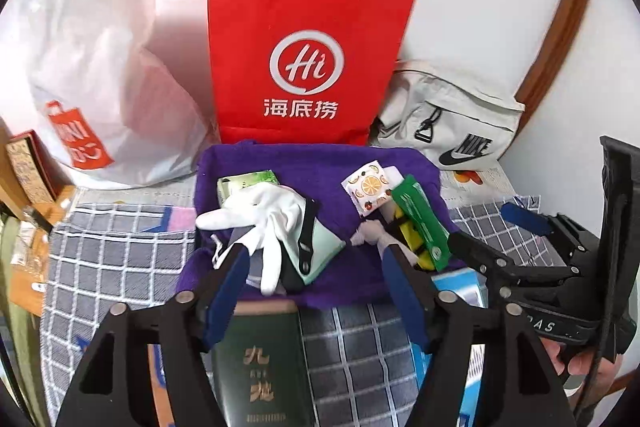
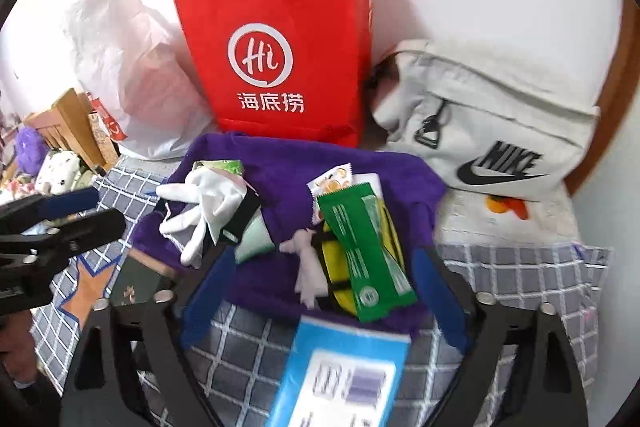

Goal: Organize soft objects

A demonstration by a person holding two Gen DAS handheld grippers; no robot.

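Both grippers hang over the purple towel (image 1: 320, 167) on the checked cloth (image 1: 120, 259), the left gripper (image 1: 316, 259) with fingers wide apart around the white glove (image 1: 264, 215). The right gripper (image 2: 324, 263) is spread just as wide either side of the green sachet (image 2: 360, 247) and yellow pouch (image 2: 340, 291). Behind them stand the red Haidilao paper bag (image 1: 308, 59) and the white Nike bag (image 2: 492, 131).
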